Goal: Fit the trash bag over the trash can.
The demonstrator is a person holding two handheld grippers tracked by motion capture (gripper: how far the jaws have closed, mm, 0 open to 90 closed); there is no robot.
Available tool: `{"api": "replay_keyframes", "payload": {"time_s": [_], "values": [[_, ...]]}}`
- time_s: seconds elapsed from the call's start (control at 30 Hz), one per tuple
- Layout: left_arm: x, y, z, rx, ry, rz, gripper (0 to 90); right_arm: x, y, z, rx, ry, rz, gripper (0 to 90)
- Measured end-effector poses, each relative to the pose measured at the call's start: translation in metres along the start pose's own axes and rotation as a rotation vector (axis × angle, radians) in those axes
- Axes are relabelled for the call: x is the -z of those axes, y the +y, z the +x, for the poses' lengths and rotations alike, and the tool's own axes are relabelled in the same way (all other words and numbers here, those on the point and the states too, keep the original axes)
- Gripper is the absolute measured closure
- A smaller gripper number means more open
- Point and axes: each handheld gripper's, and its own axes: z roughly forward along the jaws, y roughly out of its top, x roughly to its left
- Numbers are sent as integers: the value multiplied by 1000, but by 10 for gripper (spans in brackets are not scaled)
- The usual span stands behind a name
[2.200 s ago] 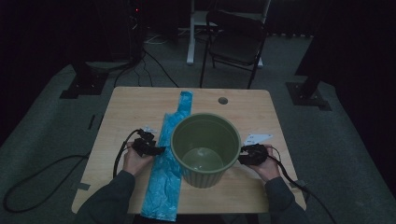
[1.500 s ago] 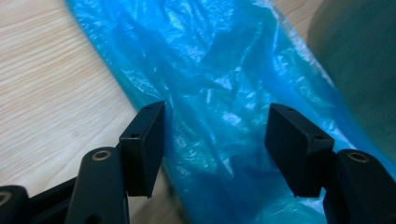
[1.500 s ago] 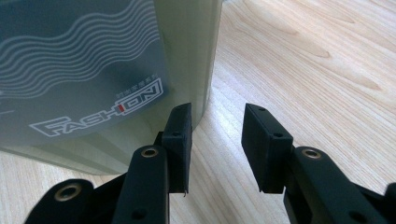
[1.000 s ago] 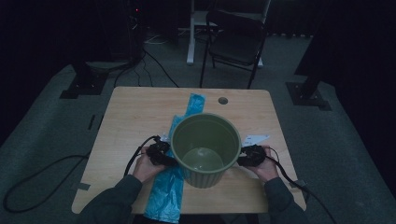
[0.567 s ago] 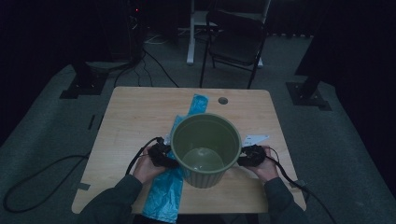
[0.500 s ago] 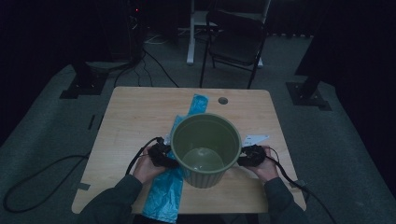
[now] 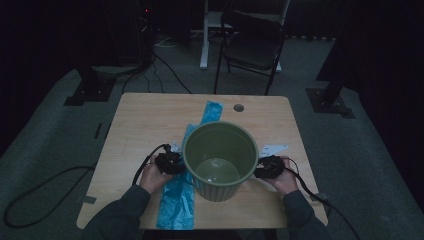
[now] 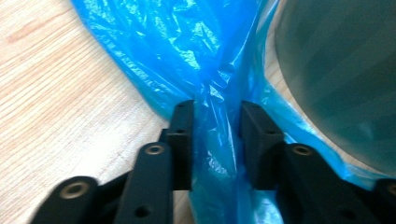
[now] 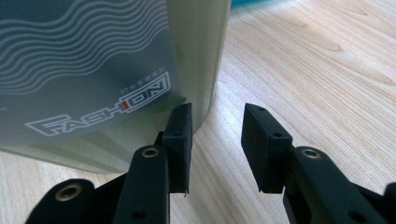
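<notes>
A green plastic bin (image 7: 220, 192) stands upright on the wooden table (image 7: 145, 125), its mouth empty. A long blue plastic bag (image 7: 177, 202) lies under and along its left side. My left gripper (image 7: 175, 164) sits against the bin's left wall. In the left gripper view its jaws have just been closing, and the left gripper (image 8: 217, 135) now pinches a bunched fold of the blue bag (image 8: 187, 46) beside the bin (image 8: 345, 70). My right gripper (image 7: 262, 170) rests at the bin's right wall. The right gripper (image 9: 217, 140) is open over bare wood, one pad close to the bin (image 9: 93, 60).
A white slip of paper (image 7: 274, 149) lies right of the bin. A round hole (image 7: 238, 107) sits near the table's far edge. A black chair (image 7: 255, 40) stands beyond the table. Cables (image 7: 40, 190) trail over the floor at left.
My left hand has moved right, up against the bin, and the bag's far end has swung right with it. My right hand has stayed in place.
</notes>
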Motion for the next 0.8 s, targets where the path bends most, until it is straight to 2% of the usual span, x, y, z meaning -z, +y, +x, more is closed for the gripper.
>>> {"api": "replay_keyframes", "payload": {"time_s": [0.2, 0.33, 0.57, 0.67, 0.8], "values": [[1, 0, 3, -3, -3, 7, 822, 0, 0, 0, 1, 0, 1, 635], [1, 0, 6, -12, -15, 9, 858, 0, 0, 1, 1, 1, 1, 635], [1, -3, 13, -23, -58, -8, 875, 1, 0, 1, 0, 1, 1, 636], [2, -5, 17, -33, -91, -13, 877, 1, 0, 1, 0, 2, 1, 635], [3, -5, 19, -56, -86, -4, 879, 1, 0, 1, 1, 4, 0, 636]]}}
